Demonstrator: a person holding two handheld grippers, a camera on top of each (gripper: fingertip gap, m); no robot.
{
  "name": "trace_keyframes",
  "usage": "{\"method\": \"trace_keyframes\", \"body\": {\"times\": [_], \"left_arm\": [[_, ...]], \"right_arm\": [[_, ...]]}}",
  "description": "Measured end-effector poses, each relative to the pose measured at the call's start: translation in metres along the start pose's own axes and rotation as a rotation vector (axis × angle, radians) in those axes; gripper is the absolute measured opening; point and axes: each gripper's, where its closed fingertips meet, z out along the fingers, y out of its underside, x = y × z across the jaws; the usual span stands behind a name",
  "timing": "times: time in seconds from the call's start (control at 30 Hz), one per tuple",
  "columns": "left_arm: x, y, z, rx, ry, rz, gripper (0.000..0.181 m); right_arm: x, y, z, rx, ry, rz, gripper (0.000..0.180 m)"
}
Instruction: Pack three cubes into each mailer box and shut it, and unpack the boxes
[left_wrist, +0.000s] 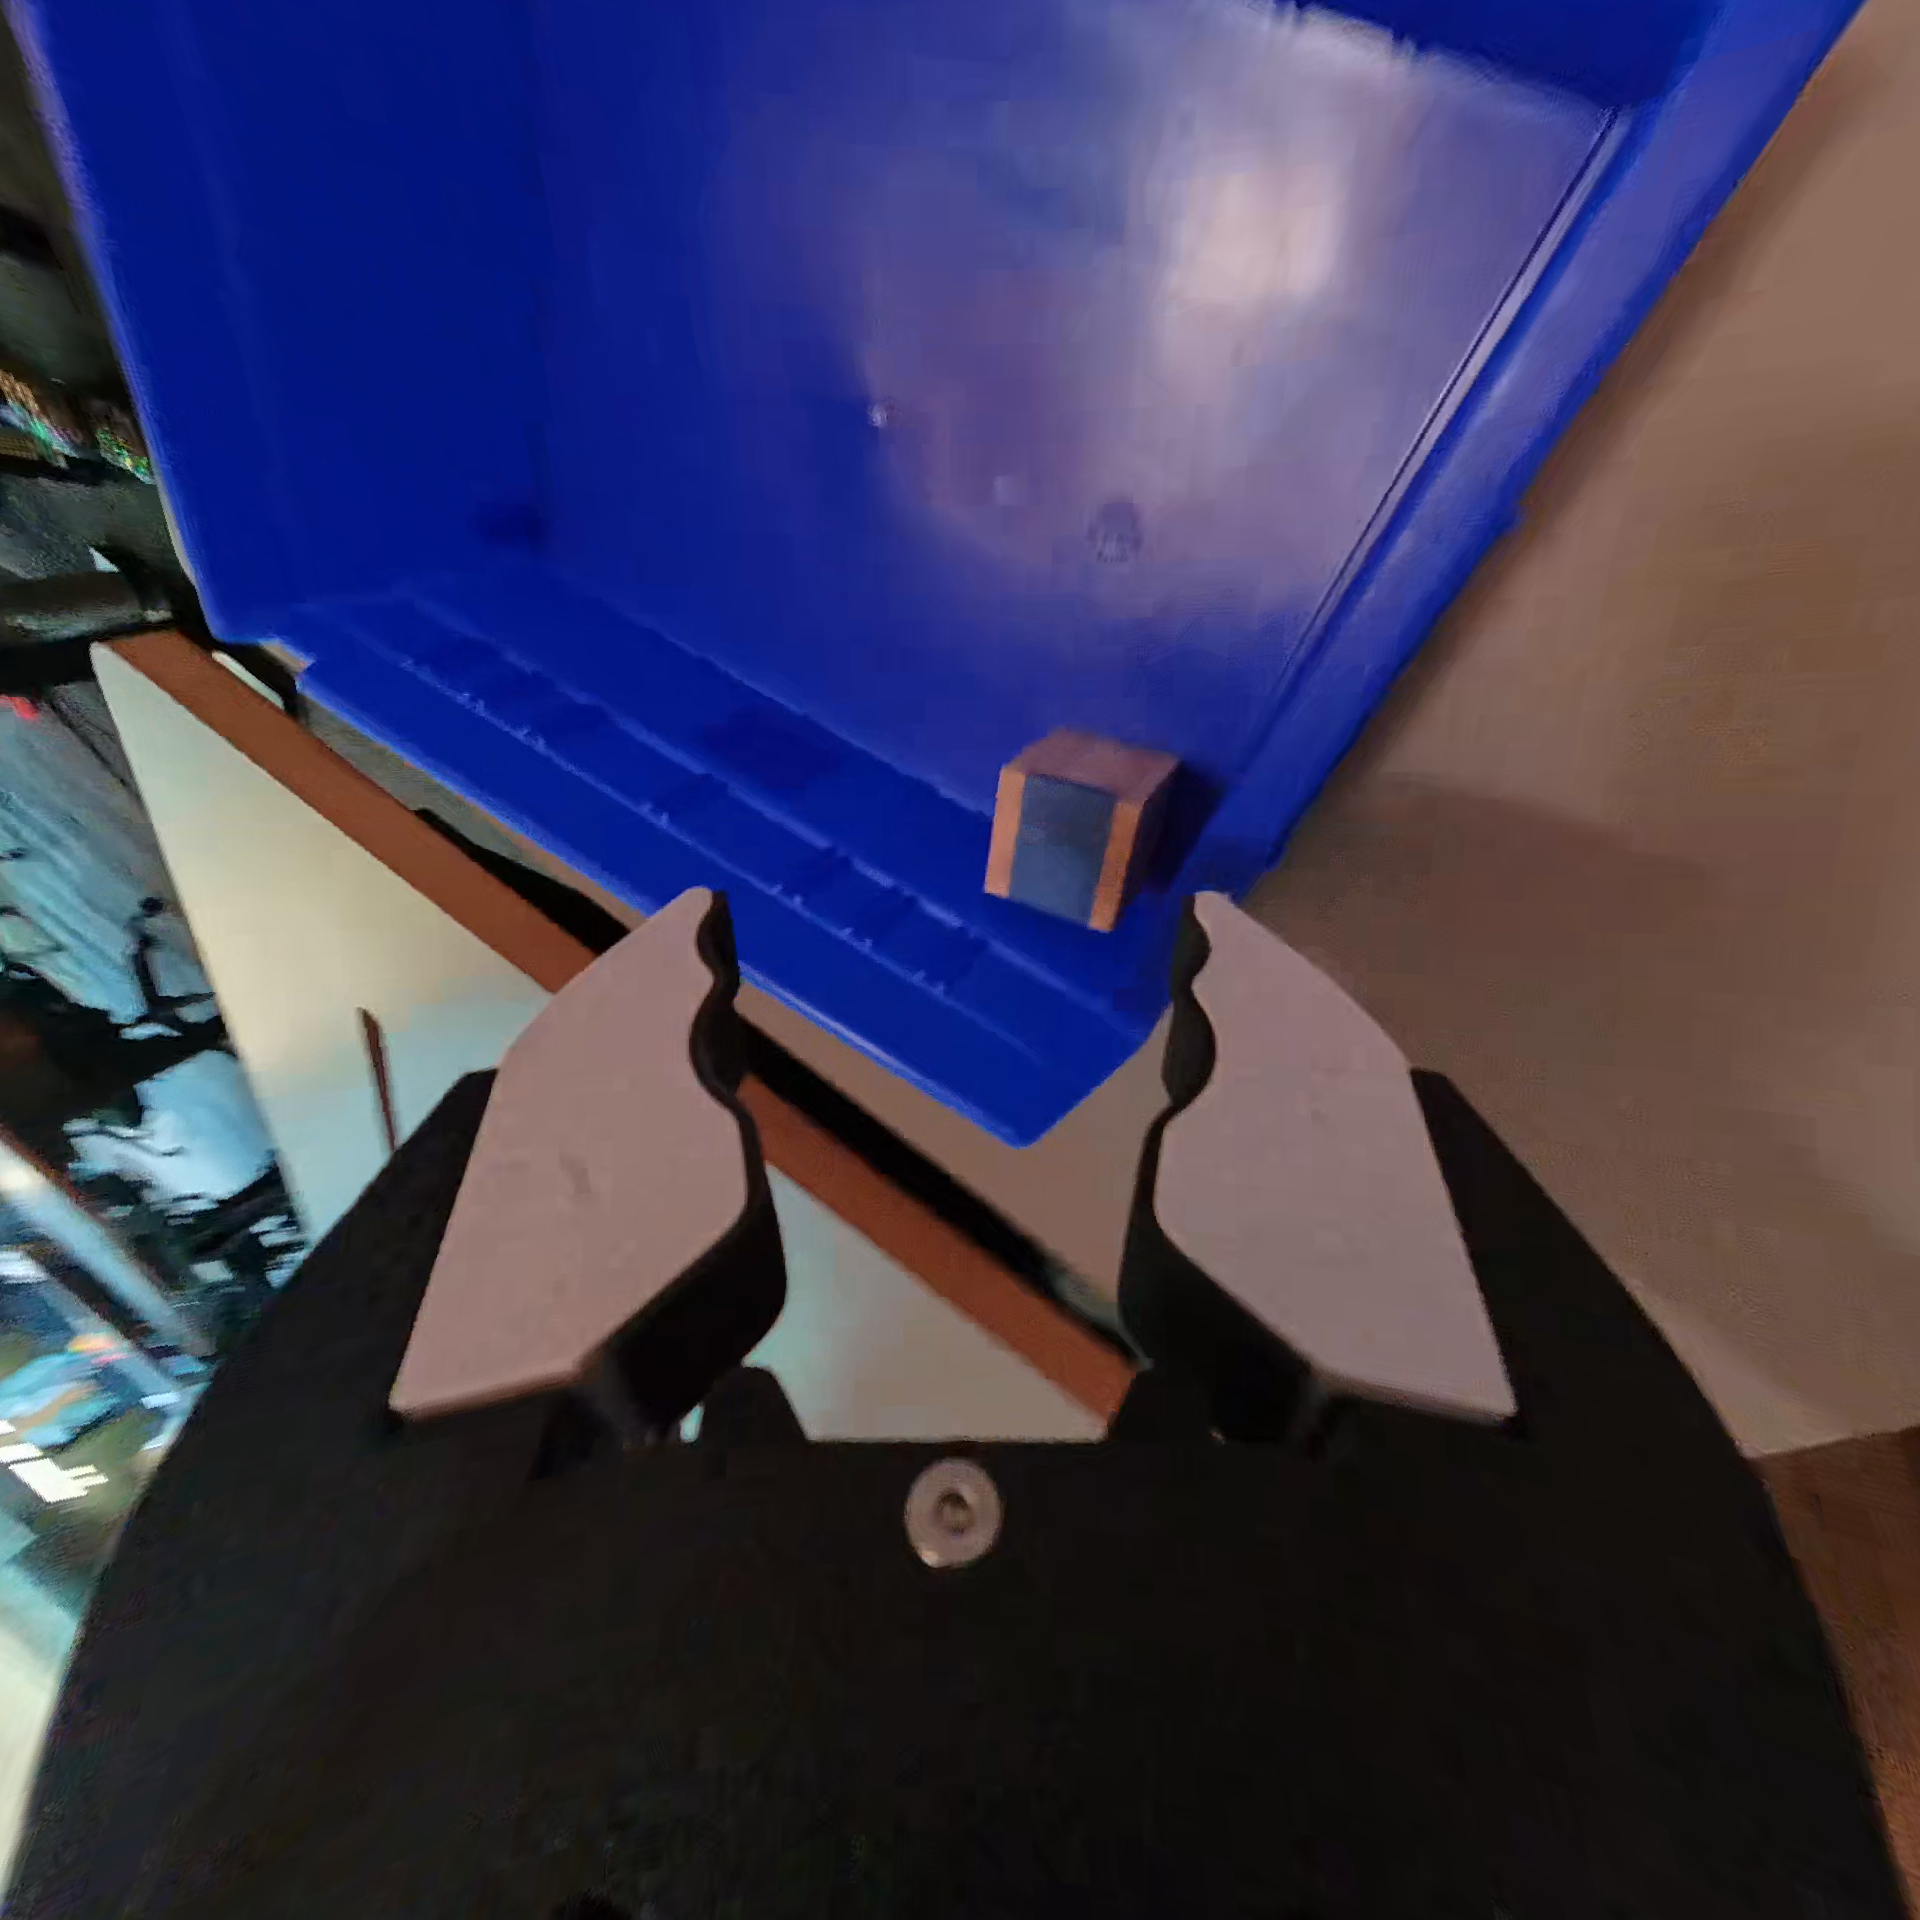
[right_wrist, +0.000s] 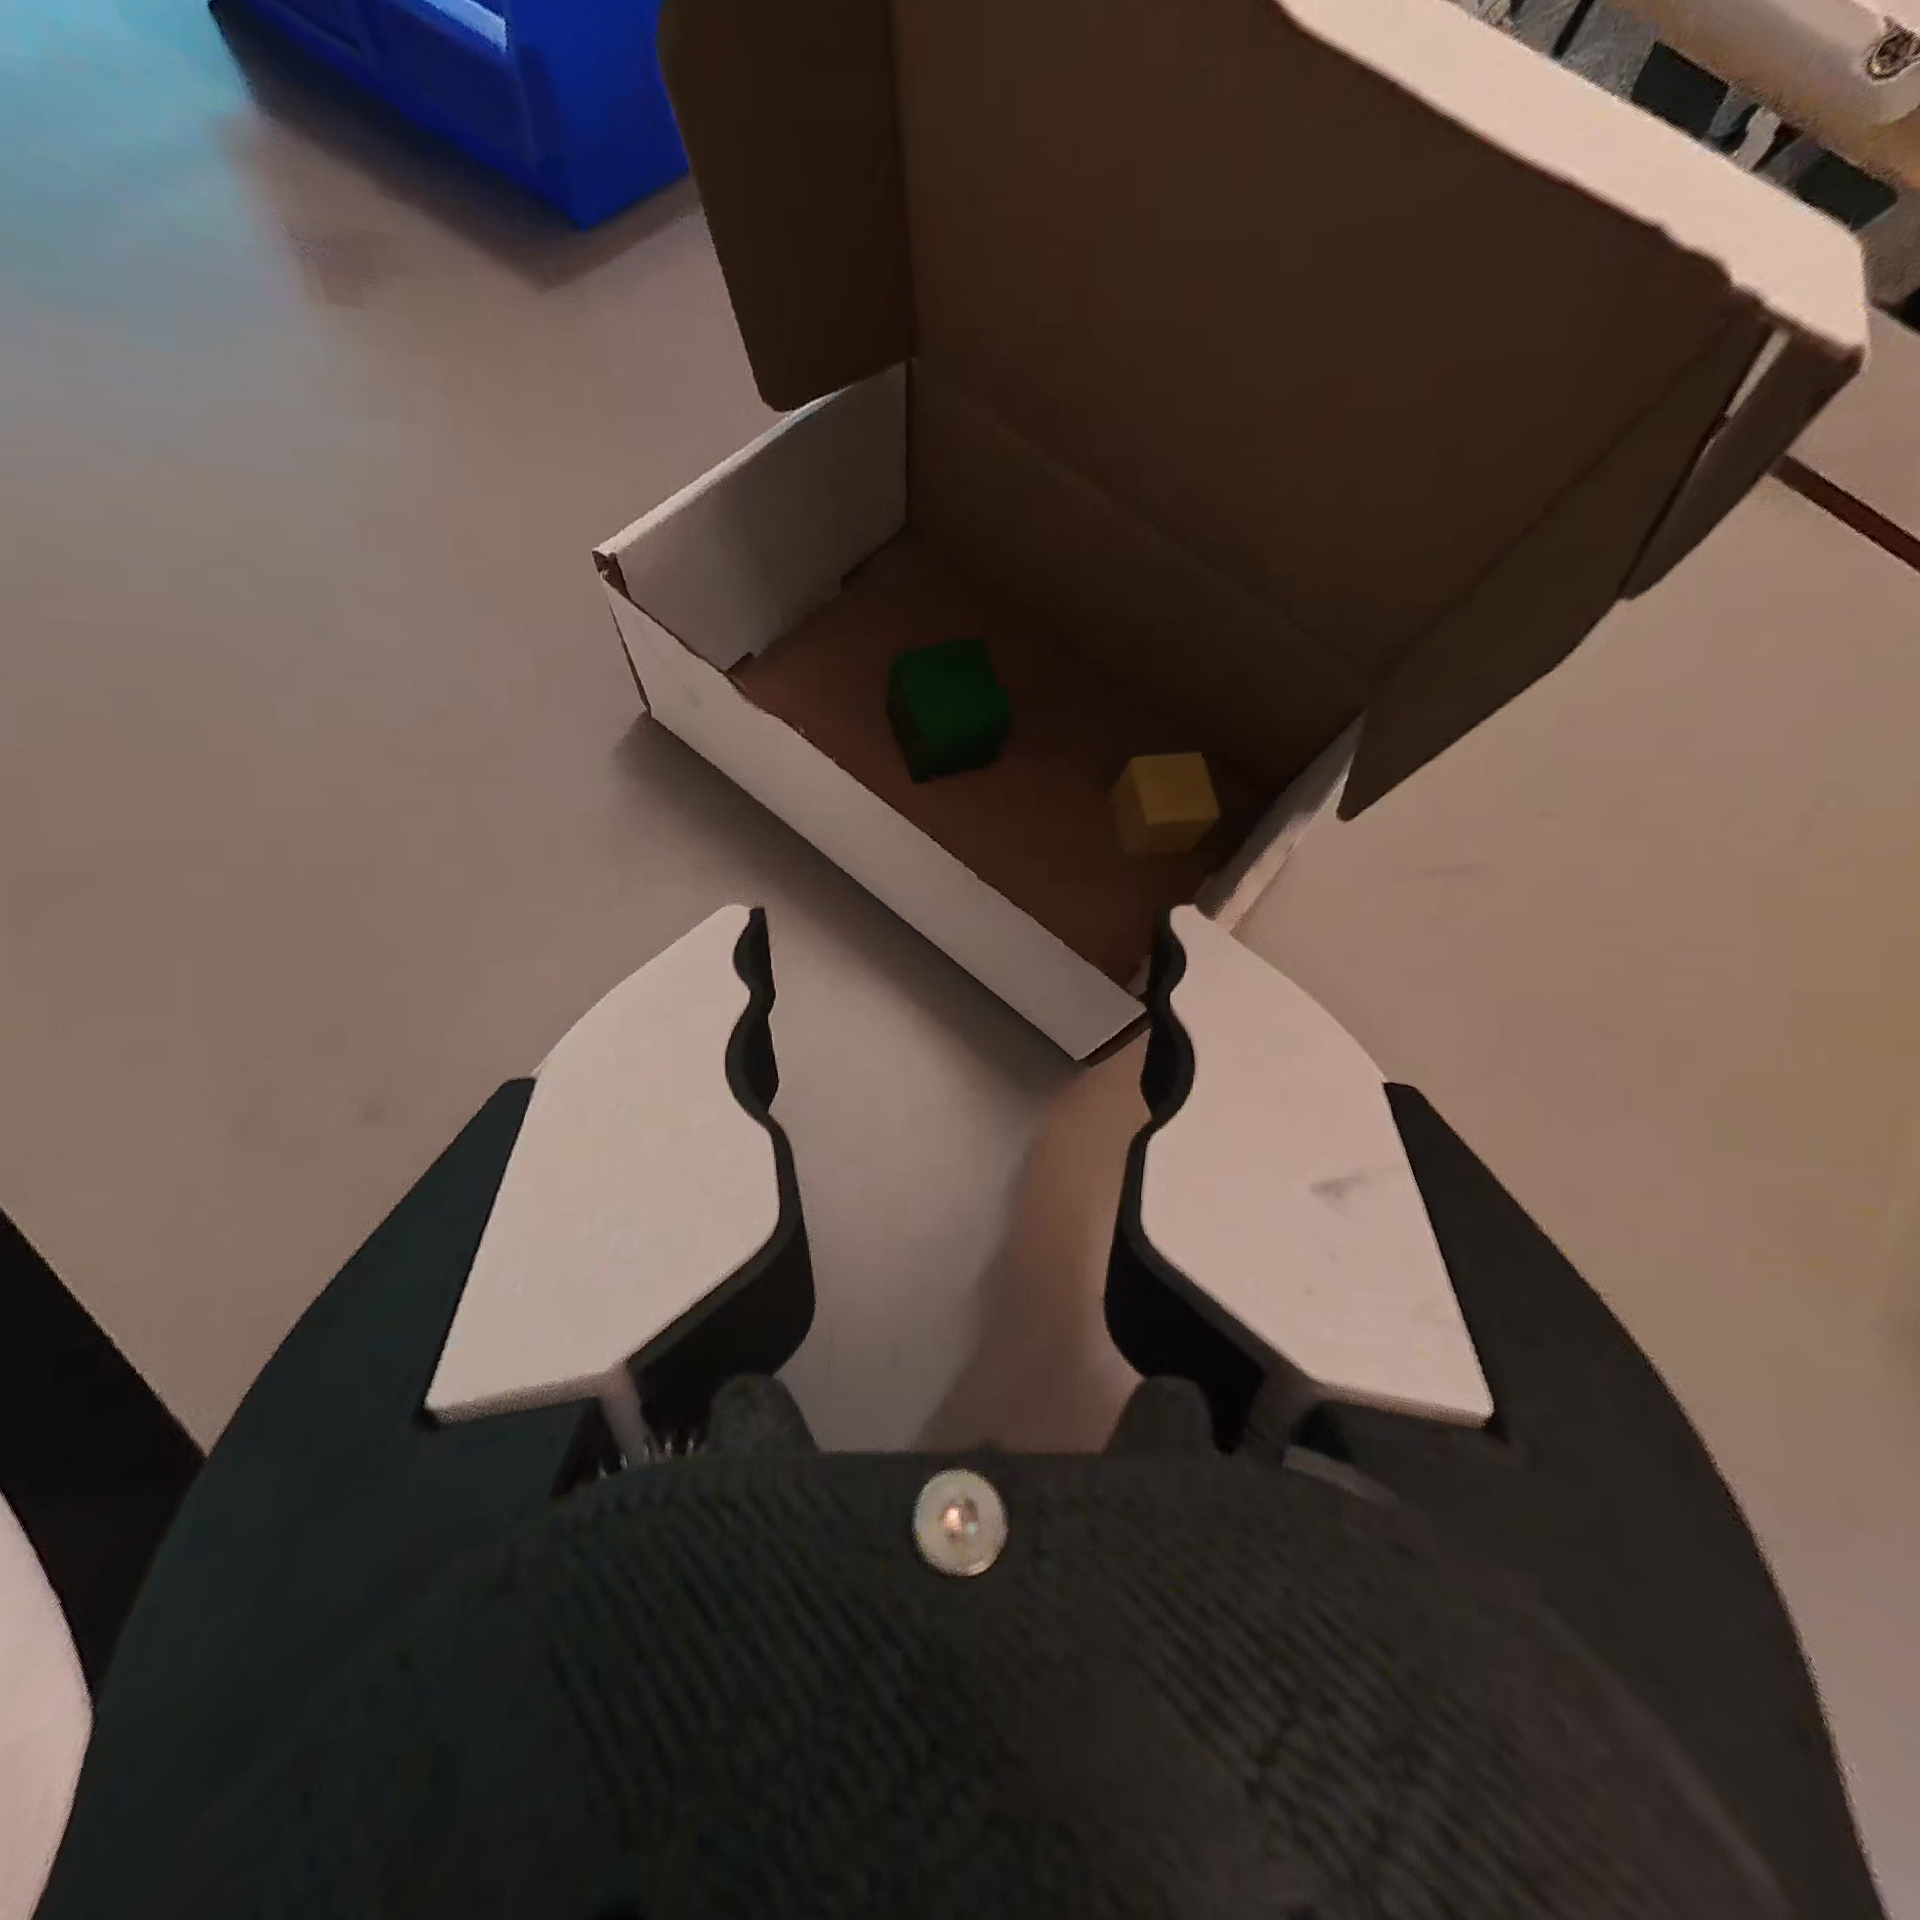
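In the left wrist view a blue plastic bin (left_wrist: 727, 468) lies ahead, with one wooden cube with a blue face (left_wrist: 1075, 826) in its near right corner. My left gripper (left_wrist: 956, 914) is open and empty just short of the bin's near rim, the cube slightly beyond its tips. In the right wrist view a white mailer box (right_wrist: 862, 821) stands open with its lid (right_wrist: 1299, 312) raised. A green cube (right_wrist: 948, 707) and a yellow cube (right_wrist: 1164, 802) lie on its brown floor. My right gripper (right_wrist: 961, 935) is open and empty at the box's near corner.
The grey table top (right_wrist: 312, 675) spreads left of the mailer box, with the blue bin (right_wrist: 468, 94) at the far left. In the left wrist view the table's brown edge (left_wrist: 468, 894) runs diagonally under the bin, with clutter beyond it on the left.
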Motion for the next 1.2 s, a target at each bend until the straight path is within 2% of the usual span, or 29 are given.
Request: {"method": "trace_keyframes", "body": {"times": [0.1, 0.23, 0.57, 0.77, 0.9, 0.97, 1.1, 1.2], "left_arm": [[-0.001, 0.000, 0.026, -0.055, 0.060, 0.126, 0.078], [0.009, -0.005, 0.049, -0.037, 0.206, 0.062, 0.082], [0.018, 0.010, 0.072, -0.134, 0.311, 0.079, 0.071], [0.019, 0.016, 0.081, -0.225, 0.308, 0.108, 0.067], [0.024, 0.019, 0.086, -0.282, 0.332, 0.072, 0.057], [0.030, 0.021, 0.086, -0.317, 0.368, 0.043, 0.043], [0.015, 0.016, 0.082, -0.300, 0.246, 0.057, 0.043], [-0.003, -0.008, 0.055, -0.105, 0.140, 0.034, 0.043]], "right_arm": [[0.000, 0.003, -0.002, 0.006, -0.014, 0.012, 0.069], [0.003, 0.007, -0.006, 0.005, -0.017, 0.023, 0.070], [0.007, 0.016, -0.009, 0.017, -0.052, 0.074, 0.070], [0.009, 0.019, -0.007, 0.004, -0.048, 0.068, 0.072], [0.009, 0.020, -0.006, 0.002, -0.052, 0.073, 0.072], [0.010, 0.021, -0.006, 0.001, -0.047, 0.074, 0.073], [0.011, 0.018, -0.009, 0.018, -0.048, 0.085, 0.073], [0.007, 0.011, -0.012, 0.062, -0.095, 0.134, 0.073]]}}
